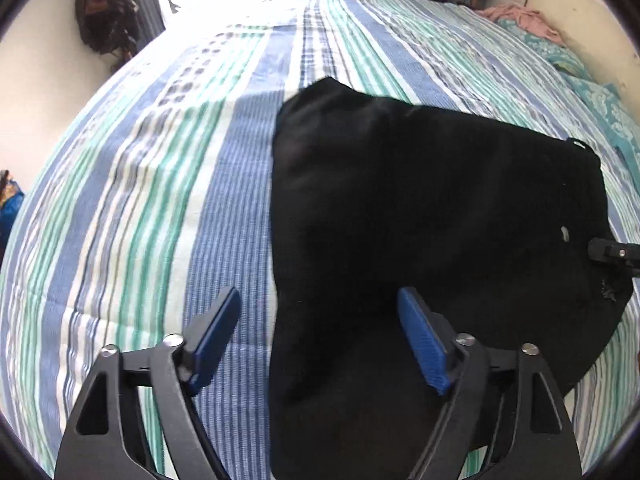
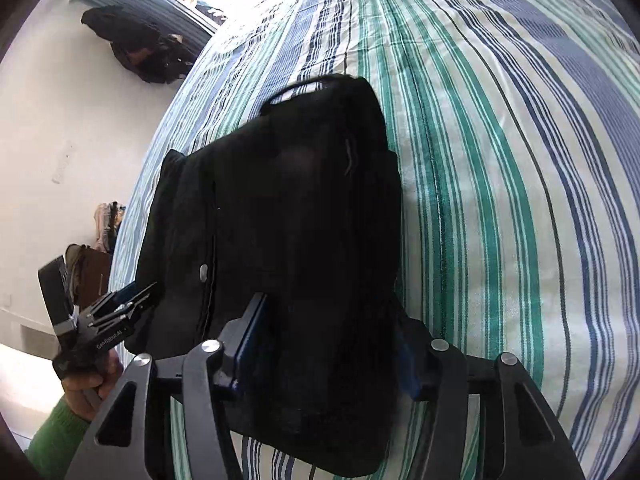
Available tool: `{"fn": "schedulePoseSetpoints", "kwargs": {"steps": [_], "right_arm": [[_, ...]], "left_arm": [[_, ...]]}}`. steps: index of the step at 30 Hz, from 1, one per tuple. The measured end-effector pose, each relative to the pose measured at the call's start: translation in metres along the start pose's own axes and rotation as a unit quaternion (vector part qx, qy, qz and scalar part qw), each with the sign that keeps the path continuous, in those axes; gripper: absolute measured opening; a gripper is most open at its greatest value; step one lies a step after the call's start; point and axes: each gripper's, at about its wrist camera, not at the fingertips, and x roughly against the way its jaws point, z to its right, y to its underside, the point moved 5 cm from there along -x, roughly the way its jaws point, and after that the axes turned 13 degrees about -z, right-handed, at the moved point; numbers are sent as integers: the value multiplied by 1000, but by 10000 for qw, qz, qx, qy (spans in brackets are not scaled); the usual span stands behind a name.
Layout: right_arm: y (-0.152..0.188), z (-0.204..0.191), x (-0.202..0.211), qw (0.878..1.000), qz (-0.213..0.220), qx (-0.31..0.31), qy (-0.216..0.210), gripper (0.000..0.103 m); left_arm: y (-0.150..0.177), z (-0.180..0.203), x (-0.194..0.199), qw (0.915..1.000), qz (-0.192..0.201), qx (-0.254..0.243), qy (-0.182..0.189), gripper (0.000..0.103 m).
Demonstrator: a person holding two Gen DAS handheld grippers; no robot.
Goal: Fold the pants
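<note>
Black pants [image 1: 420,200], folded into a thick block, lie on the striped bed cover [image 1: 160,200]. My left gripper [image 1: 318,294] is open over the block's near left edge: one blue pad is above the cover, the other above the cloth, and neither touches it. The right gripper [image 1: 596,250] pokes in at the far right edge of the pants. In the right wrist view the pants [image 2: 288,200] bunch up between the fingers of my right gripper [image 2: 328,312], hiding the right pad, with the jaws partly apart. The left gripper [image 2: 140,292] hovers at the left of the pants.
A hand in a green sleeve [image 2: 56,436] holds the left gripper. Teal pillows [image 1: 600,92] and a pink cloth [image 1: 520,20] lie at the bed's far right. Dark clothes [image 1: 108,20] hang on the white wall, and bags [image 2: 92,264] stand on the floor beside the bed [image 2: 500,200].
</note>
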Motion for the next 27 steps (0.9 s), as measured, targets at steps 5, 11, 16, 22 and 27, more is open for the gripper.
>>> {"fn": "schedulePoseSetpoints", "kwargs": {"steps": [5,11,16,22,27], "right_arm": [[24,7,39,9989,451,-136,-58,68],[97,-17,105,9877,1206,314,943,103],[172,-54,104,9753,1343,481,1686,103],[253,-107,104,9372,2122,625,2698,103],[282,-140,103,9245,2225,868,2971,103]], "left_arm": [[29,-23,45,9992,378,60,-112,92],[104,-30,79,9989,333,49,-331,94],[160,7,106,9973,605,66,-409,94],[200,28,140,9979,588,153,229,96],[218,26,163,9955,926,184,108,98]]}}
